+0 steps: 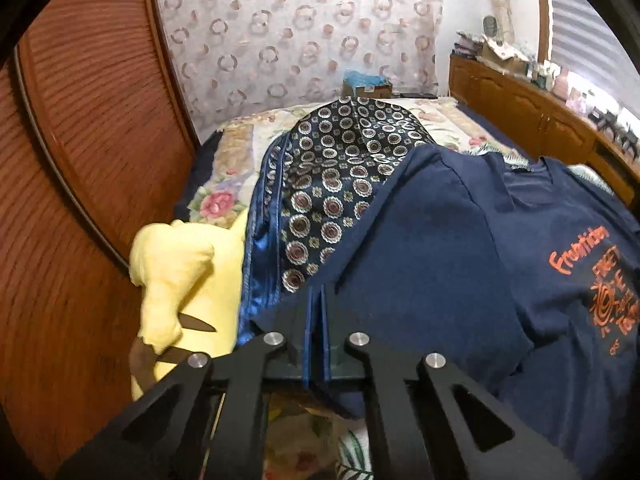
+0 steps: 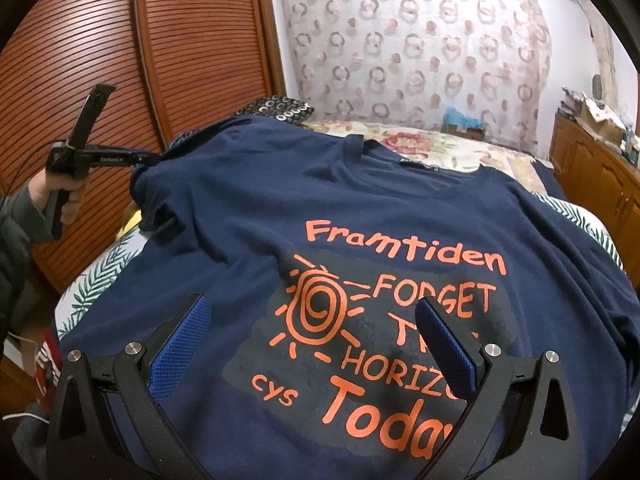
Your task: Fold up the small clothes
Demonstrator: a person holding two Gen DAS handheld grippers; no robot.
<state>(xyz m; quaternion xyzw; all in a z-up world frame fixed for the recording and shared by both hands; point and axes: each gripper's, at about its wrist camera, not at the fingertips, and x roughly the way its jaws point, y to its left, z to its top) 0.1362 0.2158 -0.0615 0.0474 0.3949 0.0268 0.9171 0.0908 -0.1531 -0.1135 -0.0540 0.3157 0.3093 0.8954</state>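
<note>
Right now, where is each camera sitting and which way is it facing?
Left wrist: on the left hand-held gripper, facing along its shut fingers, clamped on the navy T-shirt sleeve, past a yellow plush toy.
Right wrist: on the right hand-held gripper, open over the shirt's orange print; a hand holding the left gripper shows.
Shared: the T-shirt, the patterned curtain, the louvred doors.

T-shirt [image 2: 360, 208] lies flat on the bed [image 2: 420, 140]. Patterned cloth [image 1: 340, 184] lies behind its left sleeve. Plush toy [image 1: 188, 280] sits left of the shirt. Cabinet [image 2: 592, 176] stands right of the bed.
</note>
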